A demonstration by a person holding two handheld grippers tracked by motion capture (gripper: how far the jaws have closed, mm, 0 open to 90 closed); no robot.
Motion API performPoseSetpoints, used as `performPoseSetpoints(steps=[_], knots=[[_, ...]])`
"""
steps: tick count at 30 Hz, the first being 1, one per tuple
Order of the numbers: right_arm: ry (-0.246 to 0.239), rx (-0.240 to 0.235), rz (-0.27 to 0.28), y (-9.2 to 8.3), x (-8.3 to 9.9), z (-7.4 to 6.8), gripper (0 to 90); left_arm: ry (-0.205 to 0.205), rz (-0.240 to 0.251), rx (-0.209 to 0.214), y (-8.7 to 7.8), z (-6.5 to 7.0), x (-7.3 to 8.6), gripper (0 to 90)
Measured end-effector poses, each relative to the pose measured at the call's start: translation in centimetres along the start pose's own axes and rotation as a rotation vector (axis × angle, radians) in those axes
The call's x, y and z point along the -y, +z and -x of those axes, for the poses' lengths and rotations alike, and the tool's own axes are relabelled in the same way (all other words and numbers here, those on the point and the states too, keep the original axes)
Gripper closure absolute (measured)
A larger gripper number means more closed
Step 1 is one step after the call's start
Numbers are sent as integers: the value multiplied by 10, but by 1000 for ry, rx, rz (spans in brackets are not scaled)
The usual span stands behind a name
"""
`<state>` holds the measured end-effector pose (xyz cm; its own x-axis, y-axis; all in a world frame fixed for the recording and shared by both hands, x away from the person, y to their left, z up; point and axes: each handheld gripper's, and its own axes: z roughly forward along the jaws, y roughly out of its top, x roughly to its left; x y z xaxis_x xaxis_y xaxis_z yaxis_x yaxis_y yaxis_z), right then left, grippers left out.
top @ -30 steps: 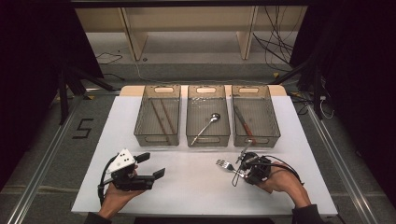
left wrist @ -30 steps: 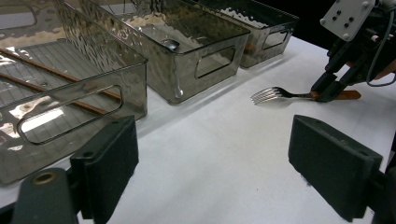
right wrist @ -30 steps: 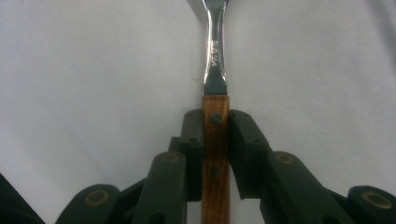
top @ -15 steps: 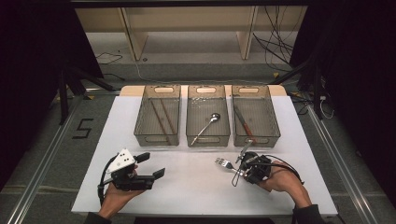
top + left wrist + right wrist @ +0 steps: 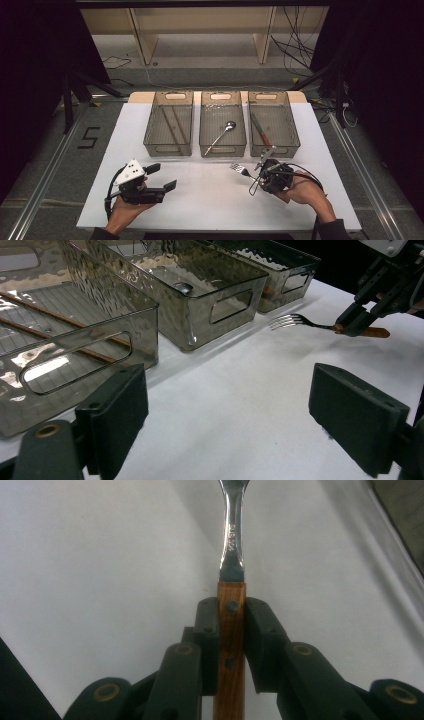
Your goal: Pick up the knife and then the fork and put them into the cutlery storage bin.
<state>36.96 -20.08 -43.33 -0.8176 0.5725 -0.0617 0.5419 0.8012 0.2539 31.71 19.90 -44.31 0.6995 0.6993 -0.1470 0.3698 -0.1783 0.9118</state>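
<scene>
White table (image 5: 210, 200): fork (image 5: 231, 630) clamped between right tongs (image 5: 231, 625).

You work at a white table (image 5: 200, 205) whose far edge shows a strip of pale wood; around it lies a grey floor (image 5: 55, 165) with metal rails (image 5: 45, 190) running along both sides; a black figure 5 (image 5: 89, 137) is marked on the floor to your left; beyond the table stands a light wooden shelf unit (image 5: 200, 25) with upright legs; black cables (image 5: 295, 50) trail across the floor on the far right; dark curtains (image 5: 40, 50) close both sides, and the light falls from above.
</scene>
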Motion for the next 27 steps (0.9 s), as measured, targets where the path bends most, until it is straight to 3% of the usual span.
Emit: performPoseSetpoints(steps=[7,15,20,27], knots=[[29,-13,54,-8,0,2,777,2,1,-2,0,0,0,157],[81,-51,193,-26,1,10,777,-2,1,-5,0,0,0,157],[136,-61,288,-43,1,26,778,-8,6,-7,0,-1,0,157],[260,-27,392,-57,-6,56,777,-13,12,-11,-1,-2,0,157]])
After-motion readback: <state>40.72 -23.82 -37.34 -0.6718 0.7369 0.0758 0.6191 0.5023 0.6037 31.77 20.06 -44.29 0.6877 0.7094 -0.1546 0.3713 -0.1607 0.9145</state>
